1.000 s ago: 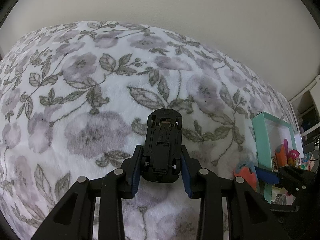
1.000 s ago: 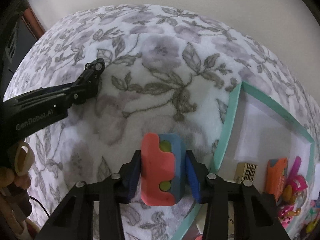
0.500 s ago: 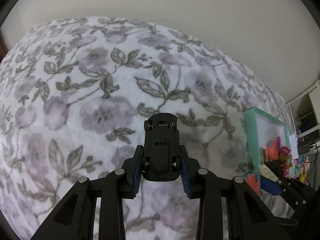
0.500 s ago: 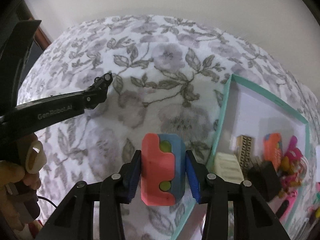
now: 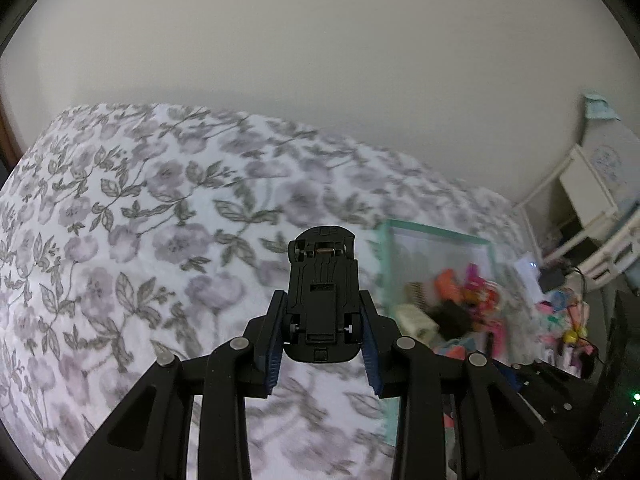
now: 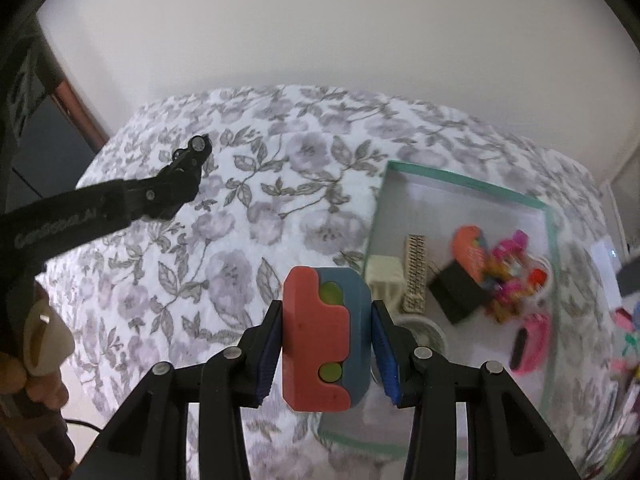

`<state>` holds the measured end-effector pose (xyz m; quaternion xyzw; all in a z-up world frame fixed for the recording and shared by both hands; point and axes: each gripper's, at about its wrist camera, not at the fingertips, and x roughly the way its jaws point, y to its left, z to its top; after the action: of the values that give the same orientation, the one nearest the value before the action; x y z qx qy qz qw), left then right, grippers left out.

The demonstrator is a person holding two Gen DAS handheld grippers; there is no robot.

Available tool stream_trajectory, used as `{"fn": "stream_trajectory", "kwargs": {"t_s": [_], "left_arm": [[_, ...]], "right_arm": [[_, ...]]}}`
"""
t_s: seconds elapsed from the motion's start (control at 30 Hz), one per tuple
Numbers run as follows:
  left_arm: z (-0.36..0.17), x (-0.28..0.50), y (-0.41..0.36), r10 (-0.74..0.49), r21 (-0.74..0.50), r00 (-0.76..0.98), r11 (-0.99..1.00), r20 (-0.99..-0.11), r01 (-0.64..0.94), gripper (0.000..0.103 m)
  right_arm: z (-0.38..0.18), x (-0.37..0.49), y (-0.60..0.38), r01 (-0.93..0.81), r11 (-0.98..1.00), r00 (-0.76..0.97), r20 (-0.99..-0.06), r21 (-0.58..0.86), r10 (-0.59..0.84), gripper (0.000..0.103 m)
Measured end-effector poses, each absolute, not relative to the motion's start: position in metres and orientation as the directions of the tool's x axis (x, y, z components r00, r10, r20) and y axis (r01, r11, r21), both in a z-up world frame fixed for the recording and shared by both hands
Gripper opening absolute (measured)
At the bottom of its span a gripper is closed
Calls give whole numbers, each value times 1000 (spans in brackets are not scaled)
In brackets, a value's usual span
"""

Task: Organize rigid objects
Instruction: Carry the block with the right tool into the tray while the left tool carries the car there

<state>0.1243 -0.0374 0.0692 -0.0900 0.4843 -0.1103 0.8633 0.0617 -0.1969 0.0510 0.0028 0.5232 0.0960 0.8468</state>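
A black toy car [image 5: 322,296], underside towards the camera, hangs above the flowered bed cover, with my left gripper [image 5: 323,340] shut on its sides. My right gripper [image 6: 326,340] is shut on a red and blue block [image 6: 325,336] with two green dots, held in the air near the left wall of the teal-rimmed white box [image 6: 472,182]. That box [image 5: 436,232] lies to the right of the car in the left wrist view. Inside it lie a cream block [image 6: 386,276], a patterned tile [image 6: 416,276], a black piece [image 6: 460,292] and pink and orange toys [image 6: 504,264]. The left gripper's arm [image 6: 120,204] reaches in from the left.
The flowered bed cover [image 5: 140,240] spreads left and ahead, with a plain pale wall behind it. White shelving [image 5: 588,216] stands at the far right, with small bright items [image 5: 568,320] below it. A person's hand [image 6: 36,340] holds the left tool's handle.
Both grippers have risen with their loads, so the bed looks smaller. The box has come further into both views, with more of its contents showing. Both grips are unchanged.
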Motion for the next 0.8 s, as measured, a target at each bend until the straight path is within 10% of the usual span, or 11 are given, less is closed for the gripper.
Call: {"fn": "stream_trajectory", "kwargs": {"t_s": [0.8], "left_arm": [[40,61,-158,-342,-240,401,928,-850,283,35]], "right_arm": [[36,17,-321,132,991,424,-905,11,-46,45]]}}
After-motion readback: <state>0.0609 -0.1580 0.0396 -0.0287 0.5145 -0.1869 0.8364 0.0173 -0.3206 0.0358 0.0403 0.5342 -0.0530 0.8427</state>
